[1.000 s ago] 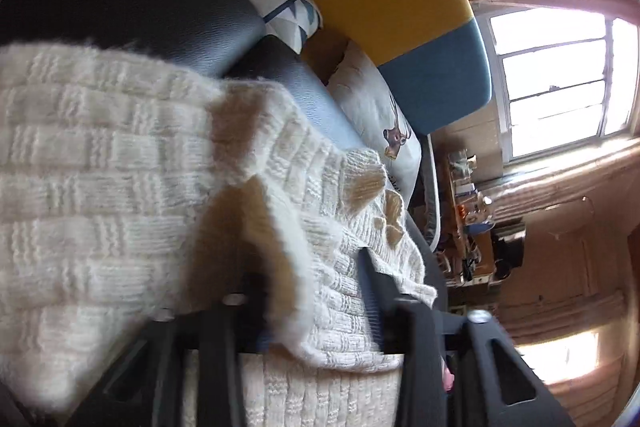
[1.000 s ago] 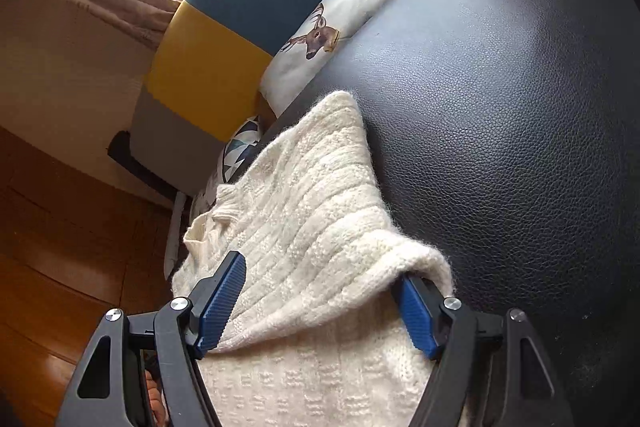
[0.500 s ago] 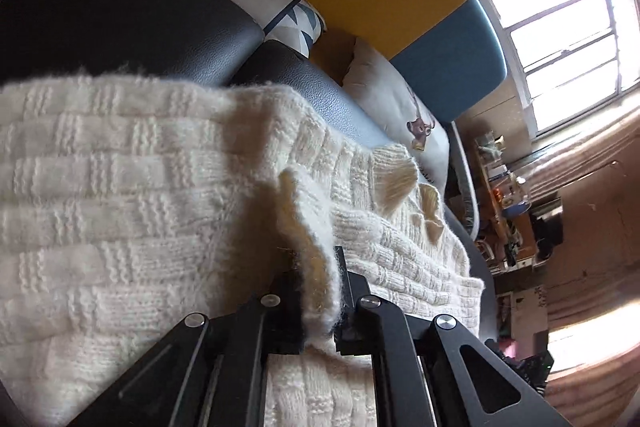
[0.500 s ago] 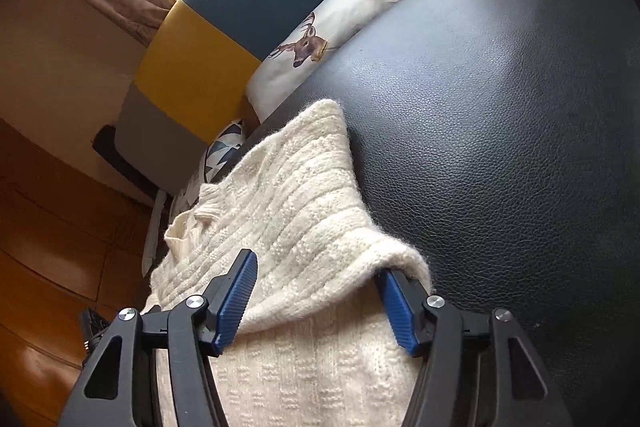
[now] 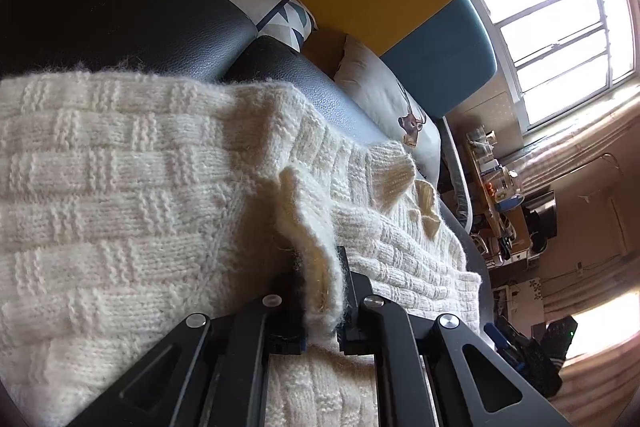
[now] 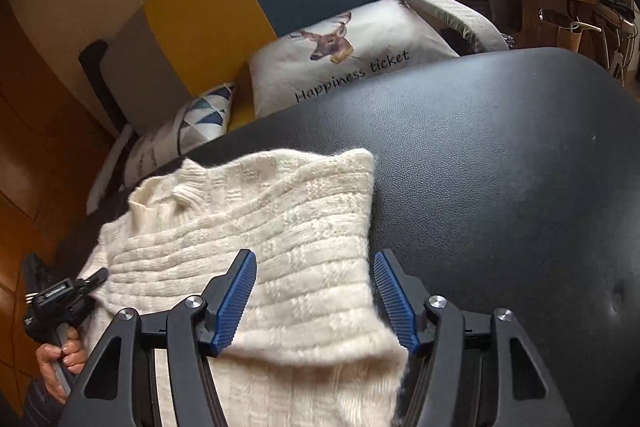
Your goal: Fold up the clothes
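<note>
The cream knitted sweater (image 6: 256, 227) lay on the black padded bench (image 6: 500, 155), along its left side, with the collar toward the far edge and a folded edge running down the middle of the bench. It looked thick, soft and fuzzy, probably light but bulky, so it would sag and drape rather than hold a crease; a firm pinch on a doubled edge or hem seemed the safest hold, since a shallow bite on loose knit could slip or stretch.

The left claw (image 5: 322, 291) was squeezed together on a raised fold of the sweater (image 5: 120, 187), the wool bunched between its two black fingers.

The right claw (image 6: 316, 299) stood wide apart, its blue pads either side of the sweater's folded edge near the front of the bench, straddling the cloth without clamping it. Whether the pads touched the wool could not be told.
</note>
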The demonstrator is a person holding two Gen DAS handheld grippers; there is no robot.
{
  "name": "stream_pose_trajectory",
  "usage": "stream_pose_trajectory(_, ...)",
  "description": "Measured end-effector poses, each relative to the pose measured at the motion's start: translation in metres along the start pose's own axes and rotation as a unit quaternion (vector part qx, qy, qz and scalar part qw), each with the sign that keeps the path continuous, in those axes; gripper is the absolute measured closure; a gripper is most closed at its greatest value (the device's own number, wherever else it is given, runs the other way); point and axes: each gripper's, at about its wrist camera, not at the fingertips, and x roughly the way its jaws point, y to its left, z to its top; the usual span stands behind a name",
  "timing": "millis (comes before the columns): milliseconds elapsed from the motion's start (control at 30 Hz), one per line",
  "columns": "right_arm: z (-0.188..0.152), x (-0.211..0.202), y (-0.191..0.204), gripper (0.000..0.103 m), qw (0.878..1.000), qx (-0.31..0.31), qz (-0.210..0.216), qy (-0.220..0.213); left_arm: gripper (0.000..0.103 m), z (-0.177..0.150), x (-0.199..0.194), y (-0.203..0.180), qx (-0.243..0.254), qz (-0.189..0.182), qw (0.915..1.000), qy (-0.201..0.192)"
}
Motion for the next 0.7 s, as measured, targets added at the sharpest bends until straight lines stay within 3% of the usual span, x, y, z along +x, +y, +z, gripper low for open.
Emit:
stream_pose_trajectory(67,0.001,0.021,0.005,0.044,0.999,-0.024,-0.009,0.025,0.093,0.000,-0.001,-0.001,0.004,0.001,1.0000,0.000)
stream_pose_trajectory(167,0.000,0.024,0.024,0.081,0.990,-0.107,-0.093,0.010,0.094,0.000,-0.007,-0.014,0.026,-0.013,0.9996,-0.006)
stream_pose_trajectory(267,0.000,0.028,0.025,0.086,0.976,-0.146,-0.162,-0.003,0.094,-0.001,-0.014,-0.037,0.079,-0.022,0.9964,-0.021)
stream_pose_trajectory(433,0.005,0.024,-0.010,0.079,0.990,-0.070,-0.118,-0.013,0.092,-0.007,0.010,-0.024,0.076,0.022,0.9969,0.003)
stream_pose_trajectory(533,0.006,0.017,-0.021,0.075,0.995,-0.045,-0.084,-0.010,0.092,-0.007,0.006,-0.015,0.044,0.011,0.9989,0.003)
stream_pose_trajectory(633,0.009,-0.001,-0.010,0.075,0.994,-0.057,-0.080,-0.044,0.092,-0.006,-0.002,-0.025,0.067,0.020,0.9975,-0.012)
stream_pose_trajectory(700,0.015,-0.009,0.002,0.075,0.994,-0.073,-0.055,-0.062,0.092,-0.002,-0.006,-0.031,0.080,0.020,0.9963,-0.024)
